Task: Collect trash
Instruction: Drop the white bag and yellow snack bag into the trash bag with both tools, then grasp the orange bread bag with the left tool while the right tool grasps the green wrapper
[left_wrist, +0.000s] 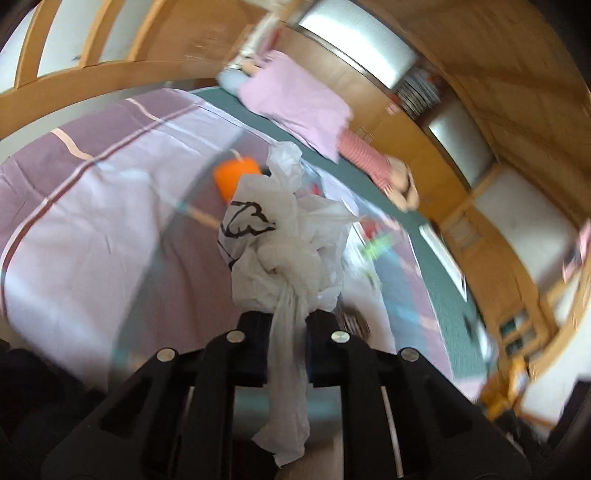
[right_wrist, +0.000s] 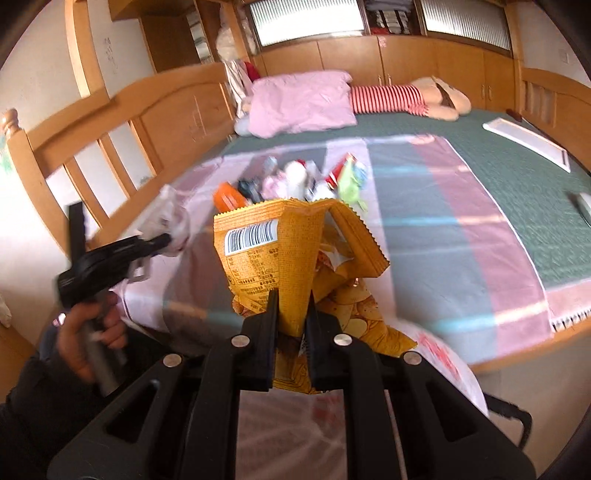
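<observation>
Right wrist view is showing the right tongs (right_wrist: 291, 314) clamping an orange chip bag (right_wrist: 280, 251), which is standing upright above the jaws. Left wrist view is showing the left tongs (left_wrist: 286, 332) pinching a crumpled white plastic bag (left_wrist: 284, 236) by a twisted strand. Both pieces are hanging clear of the bed (right_wrist: 498, 177). Farther on, the remaining trash pile (right_wrist: 295, 181) is lying ahead on the striped blanket (right_wrist: 424, 206), slightly nearer the left tongs, judging by their place at the left edge.
</observation>
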